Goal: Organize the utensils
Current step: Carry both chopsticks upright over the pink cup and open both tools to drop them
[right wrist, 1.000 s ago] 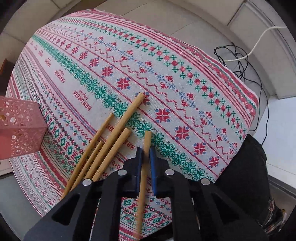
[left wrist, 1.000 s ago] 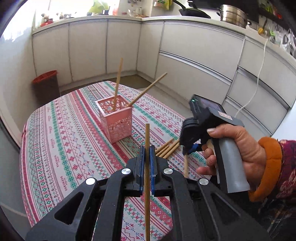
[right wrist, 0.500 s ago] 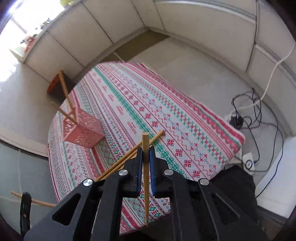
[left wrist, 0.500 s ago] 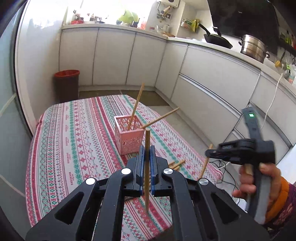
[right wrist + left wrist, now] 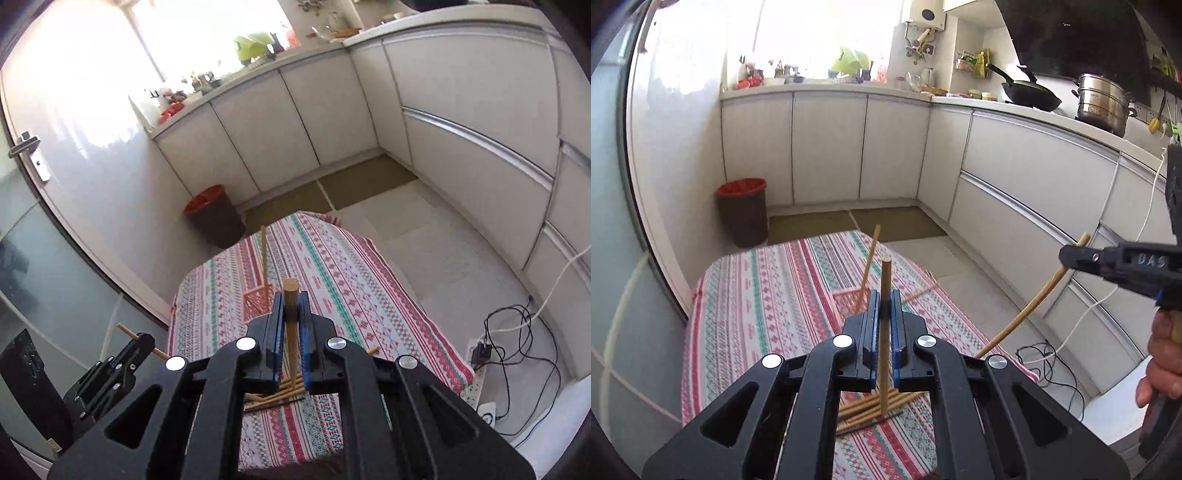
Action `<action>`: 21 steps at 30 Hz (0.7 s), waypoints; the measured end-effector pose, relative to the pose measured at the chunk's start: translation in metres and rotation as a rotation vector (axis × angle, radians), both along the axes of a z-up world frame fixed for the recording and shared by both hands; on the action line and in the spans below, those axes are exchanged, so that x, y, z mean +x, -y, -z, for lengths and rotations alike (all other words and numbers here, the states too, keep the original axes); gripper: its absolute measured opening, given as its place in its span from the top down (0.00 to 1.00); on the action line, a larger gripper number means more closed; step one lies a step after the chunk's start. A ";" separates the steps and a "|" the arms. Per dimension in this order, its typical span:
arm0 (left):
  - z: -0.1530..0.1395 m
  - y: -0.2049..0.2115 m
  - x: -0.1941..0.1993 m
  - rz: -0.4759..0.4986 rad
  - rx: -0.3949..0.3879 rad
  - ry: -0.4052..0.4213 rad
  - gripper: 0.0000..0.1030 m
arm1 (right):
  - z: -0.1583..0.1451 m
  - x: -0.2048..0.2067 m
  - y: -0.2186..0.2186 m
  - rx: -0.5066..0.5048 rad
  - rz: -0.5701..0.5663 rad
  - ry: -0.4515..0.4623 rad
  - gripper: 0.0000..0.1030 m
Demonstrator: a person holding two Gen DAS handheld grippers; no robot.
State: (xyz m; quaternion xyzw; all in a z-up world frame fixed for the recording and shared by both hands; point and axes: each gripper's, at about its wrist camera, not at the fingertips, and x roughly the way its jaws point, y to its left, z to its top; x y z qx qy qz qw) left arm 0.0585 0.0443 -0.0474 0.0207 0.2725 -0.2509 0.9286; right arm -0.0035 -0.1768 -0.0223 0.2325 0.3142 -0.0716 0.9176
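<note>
Two wooden chopsticks, one clamped in my left fingers, one in my right fingers, now raised well above the table; next stop, pink perforated basket.

Left tool clamped; right tool clamped, both raised

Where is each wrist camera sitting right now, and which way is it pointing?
Left wrist: rides the left gripper, raised above the table's near end, facing the pink basket and cabinets; shows its own fingers shut on a chopstick, plus the right gripper and hand.
Right wrist: rides the right gripper, also high, facing the same way; its fingers clamp another chopstick, with the left gripper at lower left.
Shared: basket, loose chopsticks, patterned tablecloth, red-rimmed bin.
</note>
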 end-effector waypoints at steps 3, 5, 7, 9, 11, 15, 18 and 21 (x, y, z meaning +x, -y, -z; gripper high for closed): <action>-0.024 0.002 0.009 -0.019 0.004 0.048 0.96 | -0.029 0.007 0.001 0.008 -0.026 0.061 0.93; -0.038 0.003 0.015 -0.028 0.002 0.079 0.96 | -0.047 0.016 0.002 0.010 -0.031 0.104 0.93; -0.052 0.005 0.027 -0.041 -0.009 0.106 0.96 | -0.059 0.026 0.003 -0.004 -0.030 0.137 0.93; -0.061 0.008 0.038 -0.057 -0.025 0.123 0.96 | -0.066 0.038 0.003 -0.017 -0.030 0.152 0.93; -0.063 0.009 0.054 -0.081 -0.048 0.122 0.96 | -0.068 0.054 0.003 -0.014 -0.036 0.159 0.93; -0.055 0.015 0.084 -0.115 -0.063 0.104 0.96 | -0.062 0.082 0.000 -0.034 -0.044 0.156 0.93; -0.039 0.021 0.109 -0.122 -0.057 0.078 0.96 | -0.051 0.101 -0.004 -0.051 -0.049 0.151 0.93; -0.017 0.026 0.131 -0.133 -0.048 0.041 0.96 | -0.036 0.117 -0.002 -0.034 -0.055 0.139 0.93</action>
